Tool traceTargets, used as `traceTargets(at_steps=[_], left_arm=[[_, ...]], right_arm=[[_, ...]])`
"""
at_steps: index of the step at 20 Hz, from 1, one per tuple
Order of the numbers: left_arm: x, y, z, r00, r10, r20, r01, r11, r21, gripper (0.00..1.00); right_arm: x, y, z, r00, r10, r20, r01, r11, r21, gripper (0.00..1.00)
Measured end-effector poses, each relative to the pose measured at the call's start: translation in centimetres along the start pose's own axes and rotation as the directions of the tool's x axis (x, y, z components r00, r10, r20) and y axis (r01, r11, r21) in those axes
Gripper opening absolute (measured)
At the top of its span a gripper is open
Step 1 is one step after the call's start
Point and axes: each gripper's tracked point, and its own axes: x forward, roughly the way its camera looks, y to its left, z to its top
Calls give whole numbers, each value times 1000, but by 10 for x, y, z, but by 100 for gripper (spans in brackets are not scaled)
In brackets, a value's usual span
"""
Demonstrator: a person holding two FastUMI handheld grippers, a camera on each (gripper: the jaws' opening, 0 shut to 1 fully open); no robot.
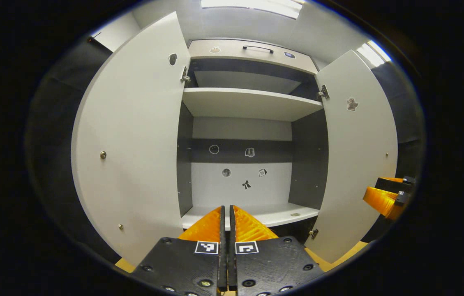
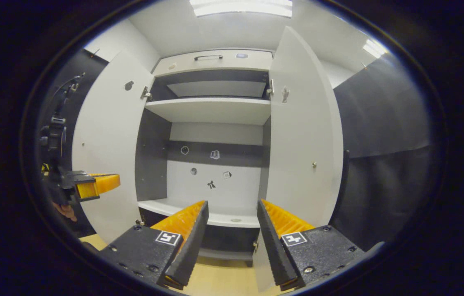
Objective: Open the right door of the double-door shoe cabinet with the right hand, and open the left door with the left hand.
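The shoe cabinet [image 1: 248, 105] stands straight ahead with both doors swung wide. Its left door [image 1: 133, 135] and right door [image 1: 359, 156] hang outward, inner faces toward me. In the left gripper view my left gripper [image 1: 227, 213] is shut with nothing between its fingers, aimed at the bottom shelf [image 1: 277, 213]. My right gripper [image 1: 388, 197] shows at the far right, beside the right door's edge. In the right gripper view my right gripper [image 2: 232, 209] is open and empty in front of the cabinet [image 2: 211, 111], close to the right door [image 2: 301, 135]. The left gripper [image 2: 100, 183] hovers by the left door [image 2: 108, 148].
Inside are pale shelves and a back panel [image 1: 242, 172] with small stickers. A drawer front with a dark handle [image 1: 258, 48] tops the cabinet. Black cloth walls [image 2: 384, 156] flank both sides. A tan floor [image 2: 219, 275] lies below, and a hand [image 2: 65, 211] holds the left gripper.
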Motion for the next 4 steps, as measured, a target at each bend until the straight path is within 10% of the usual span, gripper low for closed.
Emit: traceTargets(at_steps=[2,4], left_arm=[[-3,0,5,1000,16,22,-17,1000,18,14],[-7,-2,14,998,22,60,-24,999,30,54]], right_arm=[[0,0,-1,1000,8,1,-8,1000,9,75],[1,0,-4,1000,14,-3,-14,1000,23,75]])
